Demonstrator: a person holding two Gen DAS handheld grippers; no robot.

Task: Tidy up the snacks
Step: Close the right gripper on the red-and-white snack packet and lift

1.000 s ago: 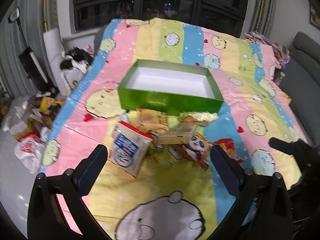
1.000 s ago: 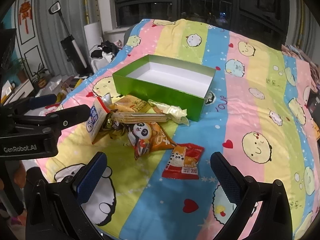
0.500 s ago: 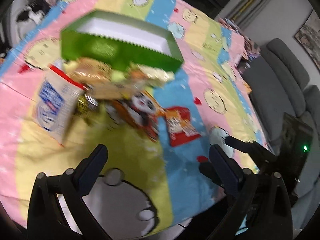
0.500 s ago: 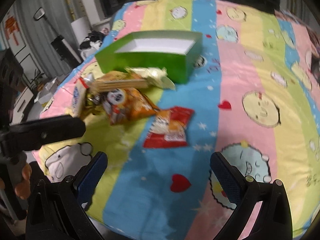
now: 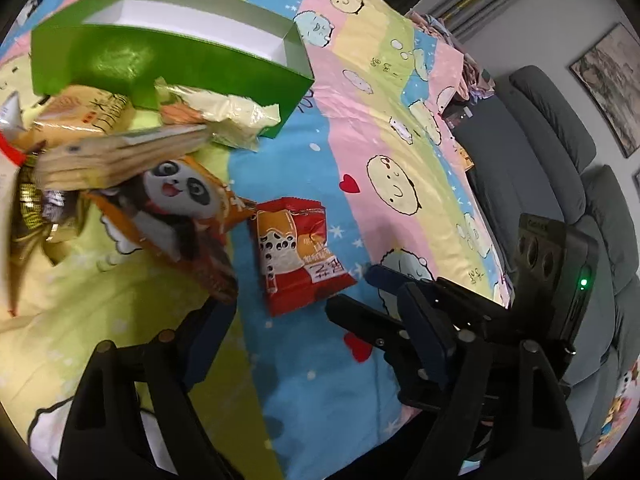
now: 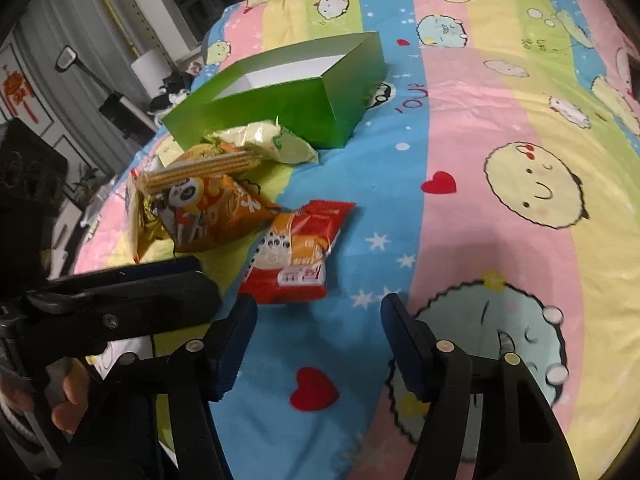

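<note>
Hovered with both tongs spread and just closing, nothing between, over red packet; risked colliding, both crowding it.

A bed fills most of both views, covered by a striped pastel bedsheet in pink, yellow, green and blue, printed with cartoon faces, red hearts and stars. At the right of the left wrist view stands a grey padded sofa against a pale grey wall bearing a framed picture. At the upper left of the right wrist view hang grey curtains beside a red Chinese knot ornament.
</note>
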